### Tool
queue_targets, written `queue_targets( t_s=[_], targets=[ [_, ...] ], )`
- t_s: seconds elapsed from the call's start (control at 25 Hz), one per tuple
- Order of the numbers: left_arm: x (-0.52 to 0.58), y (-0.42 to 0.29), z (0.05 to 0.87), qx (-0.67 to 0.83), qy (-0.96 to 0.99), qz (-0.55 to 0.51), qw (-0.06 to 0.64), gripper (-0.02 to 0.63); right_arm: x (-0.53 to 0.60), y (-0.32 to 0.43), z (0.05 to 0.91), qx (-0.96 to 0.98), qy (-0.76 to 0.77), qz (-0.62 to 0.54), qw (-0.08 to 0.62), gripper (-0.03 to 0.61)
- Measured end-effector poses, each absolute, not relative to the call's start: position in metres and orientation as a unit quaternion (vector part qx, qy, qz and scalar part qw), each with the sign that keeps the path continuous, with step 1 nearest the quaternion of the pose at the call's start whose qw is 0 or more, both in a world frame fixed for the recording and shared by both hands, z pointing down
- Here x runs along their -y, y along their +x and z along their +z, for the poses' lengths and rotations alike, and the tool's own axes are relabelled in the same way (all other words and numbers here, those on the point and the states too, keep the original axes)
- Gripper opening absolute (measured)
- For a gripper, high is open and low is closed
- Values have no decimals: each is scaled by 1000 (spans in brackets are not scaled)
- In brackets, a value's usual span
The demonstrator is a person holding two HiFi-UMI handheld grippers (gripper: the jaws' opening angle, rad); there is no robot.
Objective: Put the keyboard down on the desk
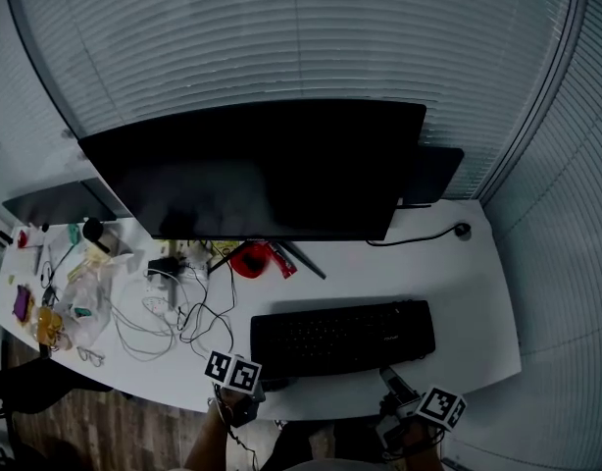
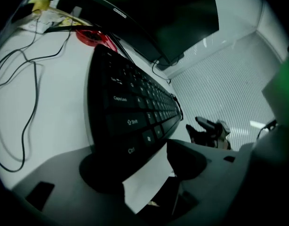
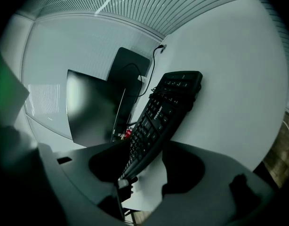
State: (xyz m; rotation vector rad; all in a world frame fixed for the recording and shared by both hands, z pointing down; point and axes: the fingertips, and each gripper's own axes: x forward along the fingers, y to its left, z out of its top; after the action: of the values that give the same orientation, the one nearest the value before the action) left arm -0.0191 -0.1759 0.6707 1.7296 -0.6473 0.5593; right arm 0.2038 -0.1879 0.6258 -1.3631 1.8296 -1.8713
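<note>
While the keyboard (image 1: 342,337) lies flat on the white desk (image 1: 463,287) in front of the dark monitor (image 1: 262,170), the head view shows the left gripper (image 1: 250,389) at its near left corner and the right gripper (image 1: 393,381) at its near right edge. In the left gripper view the jaws stand wide apart. The keyboard's Ctrl corner overlaps one jaw, and bare desk shows before the other. In the right gripper view the jaws also gape. The keyboard's end lies along one jaw, with desk visible beside the other, and neither pair clamps it.
</note>
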Motion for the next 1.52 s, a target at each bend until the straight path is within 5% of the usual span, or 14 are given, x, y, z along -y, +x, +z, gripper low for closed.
queue_targets(
  t_s=[0.96,1.52],
  targets=[
    [173,-50,693,407,639,462,461,302,228,184,626,-643,-416,-639,74,212],
    [183,-59,699,433,639,493,401,263,237,193,635,-652,-398,-643,55,212]
  ],
)
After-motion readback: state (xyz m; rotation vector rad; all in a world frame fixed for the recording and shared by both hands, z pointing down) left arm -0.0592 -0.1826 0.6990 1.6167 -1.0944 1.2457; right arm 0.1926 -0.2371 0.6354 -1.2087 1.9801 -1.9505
